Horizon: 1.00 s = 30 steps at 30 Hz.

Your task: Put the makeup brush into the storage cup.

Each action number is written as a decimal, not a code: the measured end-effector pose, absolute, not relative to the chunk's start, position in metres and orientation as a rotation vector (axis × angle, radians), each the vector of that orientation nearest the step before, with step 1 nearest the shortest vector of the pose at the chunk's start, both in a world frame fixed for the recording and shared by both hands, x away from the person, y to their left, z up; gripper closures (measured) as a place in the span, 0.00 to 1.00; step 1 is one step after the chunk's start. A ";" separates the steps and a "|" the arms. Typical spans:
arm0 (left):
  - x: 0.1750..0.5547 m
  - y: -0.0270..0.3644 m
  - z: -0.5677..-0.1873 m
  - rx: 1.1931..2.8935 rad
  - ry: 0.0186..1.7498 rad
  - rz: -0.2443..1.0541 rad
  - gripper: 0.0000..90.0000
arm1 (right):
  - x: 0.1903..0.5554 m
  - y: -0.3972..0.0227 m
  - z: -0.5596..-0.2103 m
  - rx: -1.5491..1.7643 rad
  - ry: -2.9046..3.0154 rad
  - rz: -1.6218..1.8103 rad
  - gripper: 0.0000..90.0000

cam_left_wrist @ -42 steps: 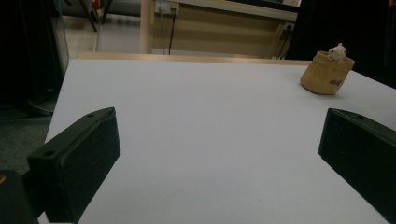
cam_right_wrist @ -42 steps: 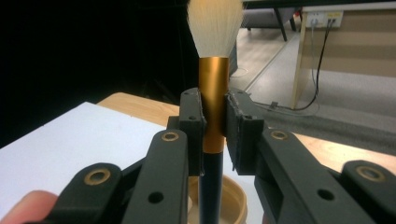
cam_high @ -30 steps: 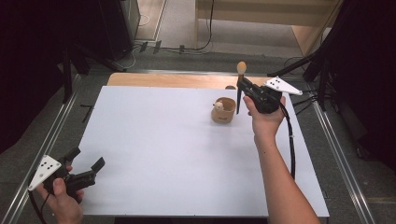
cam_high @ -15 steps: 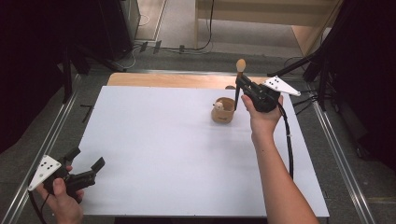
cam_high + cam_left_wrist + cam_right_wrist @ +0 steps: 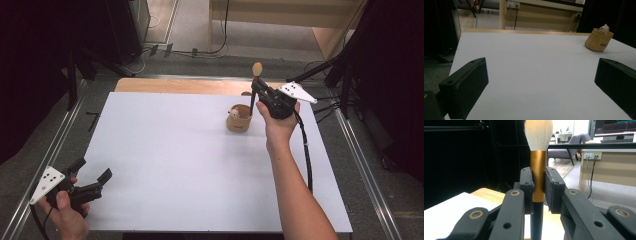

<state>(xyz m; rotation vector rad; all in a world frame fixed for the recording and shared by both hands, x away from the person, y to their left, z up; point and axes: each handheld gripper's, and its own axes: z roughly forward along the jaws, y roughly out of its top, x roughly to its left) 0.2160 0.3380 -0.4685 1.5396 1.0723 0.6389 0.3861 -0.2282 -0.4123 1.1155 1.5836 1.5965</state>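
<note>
The brush (image 5: 538, 167) stands upright, clamped between our right gripper (image 5: 256, 91)'s fingers (image 5: 526, 187) just beside the cup (image 5: 238, 119), so we judge placing remains, while our left gripper (image 5: 90, 176) waits wide open, well apart.

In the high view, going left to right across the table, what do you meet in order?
Left tool, open in the person's left hand → small tan pot with a little white figure in it → brush, held upright → right tool, shut on the brush.
</note>
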 end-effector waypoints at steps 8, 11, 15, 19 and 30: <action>0.216 0.338 -0.469 1.541 1.074 0.639 0.00 | 0.391 -0.226 -0.419 1.121 1.580 1.595 0.88; 0.216 0.338 -0.469 1.541 1.073 0.639 0.00 | 0.393 -0.224 -0.422 1.119 1.586 1.593 0.88; 0.216 0.338 -0.469 1.541 1.073 0.639 0.00 | 0.396 -0.220 -0.426 1.116 1.598 1.591 0.88; 0.216 0.339 -0.469 1.537 1.075 0.638 0.00 | 0.398 -0.217 -0.431 1.118 1.609 1.584 0.88; 0.216 0.341 -0.468 1.532 1.077 0.635 0.00 | 0.403 -0.209 -0.443 1.110 1.658 1.537 0.88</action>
